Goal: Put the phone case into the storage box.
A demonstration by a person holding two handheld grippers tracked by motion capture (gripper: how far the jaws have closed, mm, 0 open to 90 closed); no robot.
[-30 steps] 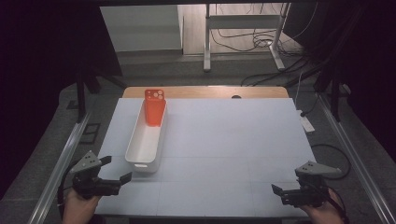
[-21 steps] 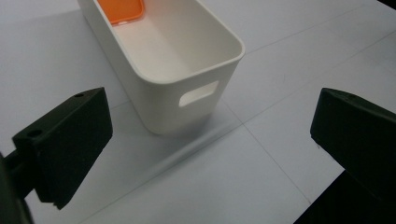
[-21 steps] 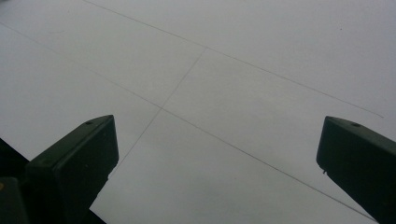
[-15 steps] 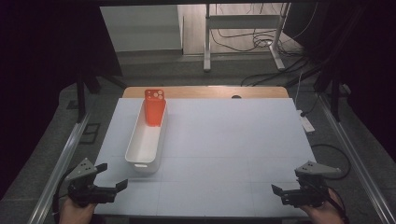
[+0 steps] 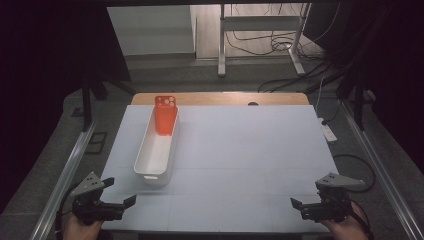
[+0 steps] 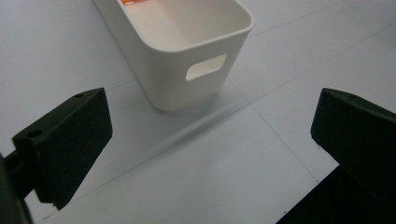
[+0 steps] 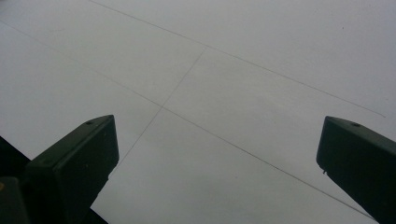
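Landmark: white bin, a long narrow tub that lies lengthwise on the left part of the white table top, one short end toward the person.
Orange phone case: stands tilted inside the bin at its far end, camera cut-outs at the top, leaning on the far wall; an orange edge of it also shows at the top of the left gripper view.
Bin near end: the short wall has a slot handle, seen head-on in the left gripper view; the inside near this end is bare.
Left gripper: held low at the table's near edge, just short of the bin's near end and a little to its left; jaws spread wide, nothing between them. In its own view the bin's handle end lies ahead, between the two jaws but apart from both.
Right gripper: well apart from the bin, at the near right corner of the table; jaws wide apart and empty. Its own view looks down on bare table top with faint seam lines.
Hands: each holds its gripper from below the near edge, well short of the bin.
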